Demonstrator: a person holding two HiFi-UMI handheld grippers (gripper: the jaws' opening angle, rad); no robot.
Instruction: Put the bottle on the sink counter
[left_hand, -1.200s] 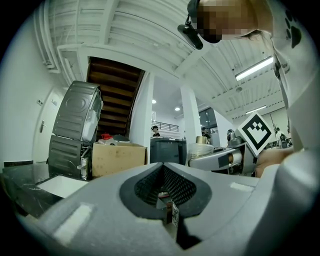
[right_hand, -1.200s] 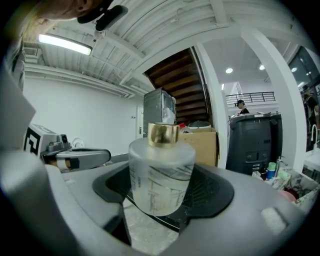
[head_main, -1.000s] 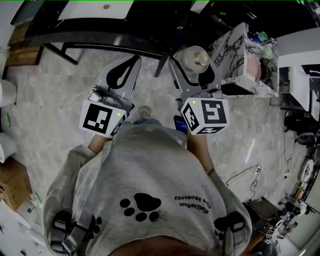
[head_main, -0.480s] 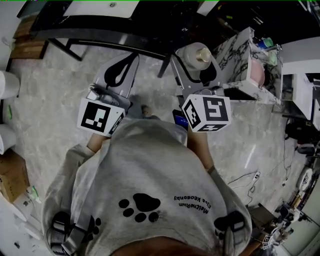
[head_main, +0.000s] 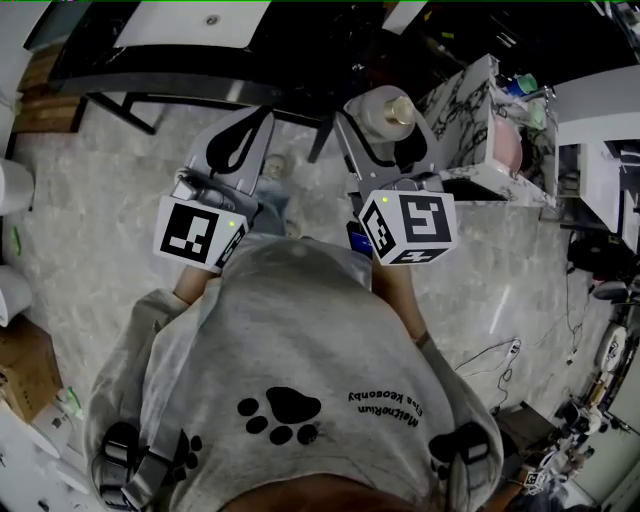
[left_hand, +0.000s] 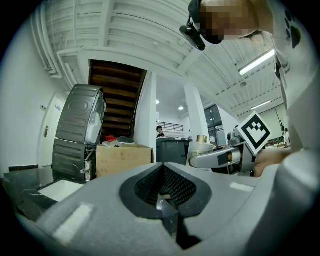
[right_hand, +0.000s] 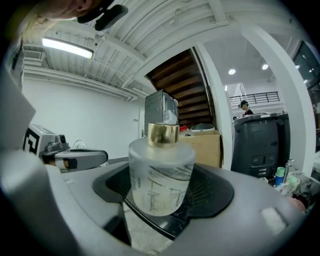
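A frosted glass bottle (head_main: 384, 113) with a gold cap stands upright between the jaws of my right gripper (head_main: 386, 128), which is shut on it. In the right gripper view the bottle (right_hand: 160, 175) fills the middle, with the dark pads (right_hand: 212, 192) pressed against its sides. My left gripper (head_main: 238, 148) is held level beside it, to the left, shut with nothing in it. Its jaws meet in the left gripper view (left_hand: 162, 187), where the bottle (left_hand: 202, 147) shows off to the right. The marble sink counter (head_main: 468, 105) with a pink basin (head_main: 506, 140) lies just right of the bottle.
A black table (head_main: 190, 70) crosses the top of the head view ahead of both grippers. A shoe (head_main: 273, 170) is on the marble floor between the grippers. Cables (head_main: 500, 350) lie at the right. A cardboard box (left_hand: 122, 160) and a grey bin (right_hand: 260, 145) stand further off.
The person's foot has stepped forward between the grippers. Both grippers keep their places and the bottle stays gripped.
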